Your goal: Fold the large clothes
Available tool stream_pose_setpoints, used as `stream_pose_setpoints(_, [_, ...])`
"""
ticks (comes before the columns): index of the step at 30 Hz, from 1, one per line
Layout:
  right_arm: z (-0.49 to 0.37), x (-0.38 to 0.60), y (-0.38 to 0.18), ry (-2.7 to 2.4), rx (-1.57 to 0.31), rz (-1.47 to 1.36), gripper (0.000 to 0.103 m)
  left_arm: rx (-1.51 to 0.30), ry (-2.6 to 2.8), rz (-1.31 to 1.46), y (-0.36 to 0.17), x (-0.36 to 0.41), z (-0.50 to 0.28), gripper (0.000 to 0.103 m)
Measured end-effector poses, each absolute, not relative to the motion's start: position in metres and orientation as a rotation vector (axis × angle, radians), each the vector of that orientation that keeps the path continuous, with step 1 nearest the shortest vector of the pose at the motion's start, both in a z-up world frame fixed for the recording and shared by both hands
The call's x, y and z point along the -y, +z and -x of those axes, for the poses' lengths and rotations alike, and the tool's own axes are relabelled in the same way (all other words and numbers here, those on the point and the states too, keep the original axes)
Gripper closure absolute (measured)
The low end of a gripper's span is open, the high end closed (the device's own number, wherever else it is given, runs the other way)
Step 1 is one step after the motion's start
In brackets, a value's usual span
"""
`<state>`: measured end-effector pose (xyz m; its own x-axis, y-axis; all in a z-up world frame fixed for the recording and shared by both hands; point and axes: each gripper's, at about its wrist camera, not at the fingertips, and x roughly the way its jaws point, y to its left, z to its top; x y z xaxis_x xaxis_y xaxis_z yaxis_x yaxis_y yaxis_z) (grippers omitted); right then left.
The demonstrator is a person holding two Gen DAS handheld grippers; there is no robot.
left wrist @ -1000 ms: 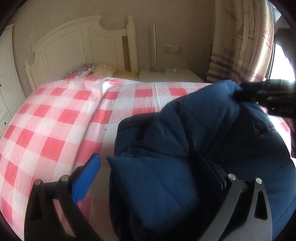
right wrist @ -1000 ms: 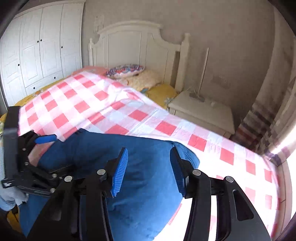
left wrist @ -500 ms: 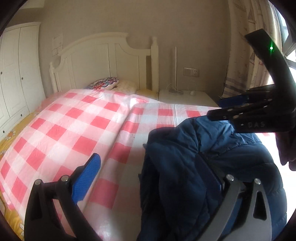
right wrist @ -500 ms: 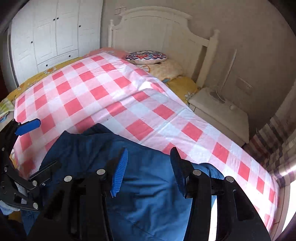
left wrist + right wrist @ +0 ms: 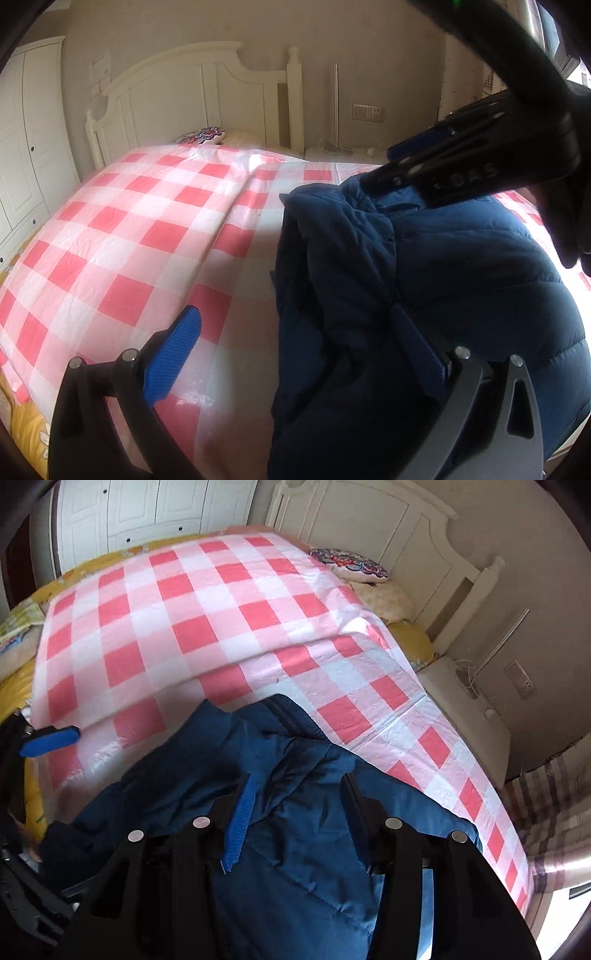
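Note:
A dark blue padded jacket [image 5: 424,295] lies bunched at the near right part of a bed with a pink and white checked cover [image 5: 147,221]. My left gripper [image 5: 303,350] is open; its right finger is pressed into the jacket's folds, its left finger [image 5: 173,350] is over bare cover. The right gripper's fingers [image 5: 424,162] show above the jacket's far edge. In the right wrist view the jacket [image 5: 295,849] fills the space between and under the fingers of my right gripper [image 5: 299,816], which is open. The left gripper's blue pad [image 5: 50,740] shows at the left.
A white headboard [image 5: 207,96] and pillows [image 5: 201,134] stand at the far end. A bedside table [image 5: 458,694] with cables is beside the bed. White wardrobe doors [image 5: 155,509] are to the left. A curtain [image 5: 546,812] hangs at the right.
Both grippers have lifted and pulled back, so more of the bed shows. The jacket has shifted right in the left view, and the right gripper has come closer over it.

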<state>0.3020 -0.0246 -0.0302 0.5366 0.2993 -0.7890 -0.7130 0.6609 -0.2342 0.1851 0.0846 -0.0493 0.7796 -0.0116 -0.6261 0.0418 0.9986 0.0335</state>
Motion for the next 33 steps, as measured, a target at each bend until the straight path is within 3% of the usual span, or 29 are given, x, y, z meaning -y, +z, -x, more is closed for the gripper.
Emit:
stream_pose_setpoints(3, [-0.273,0.035,-0.016,0.668,-0.74,0.558,0.056,-0.68,-0.03,-0.028,-0.052,-0.086,-0.185,0.001])
stream_pose_setpoints(7, [-0.265,0.031,-0.054,0.603,-0.797,0.706,0.056,-0.694,-0.034,-0.016,-0.056,-0.088,-0.186,0.001])
stream_pose_setpoints(10, [-0.265,0.051,-0.049,0.614,-0.806,0.565,0.056,-0.695,-0.041,-0.001,-0.057,-0.09,-0.183,0.001])
stream_pose_setpoints(16, [-0.167,0.101,-0.021,0.626,-0.617,0.448,0.054,-0.691,-0.044,0.008,-0.058,-0.091,-0.18,0.001])
stream_pose_setpoints(22, [-0.099,0.139,-0.07,0.623,-0.643,0.376,0.034,-0.716,-0.087,0.065,-0.057,-0.099,-0.18,0.001])
stream_pose_setpoints(25, [-0.09,0.171,-0.066,0.66,-0.675,0.215,0.027,-0.794,-0.252,0.288,-0.056,-0.133,-0.186,0.002])
stream_pose_setpoints(27, [-0.096,0.201,-0.062,0.68,-0.683,0.049,0.008,-0.842,-0.373,0.513,-0.064,-0.167,-0.192,0.002])
stream_pose_setpoints(33, [-0.143,0.277,-0.098,0.674,-0.815,-0.538,0.006,-0.964,-0.559,0.71,-0.084,-0.203,-0.211,0.002])
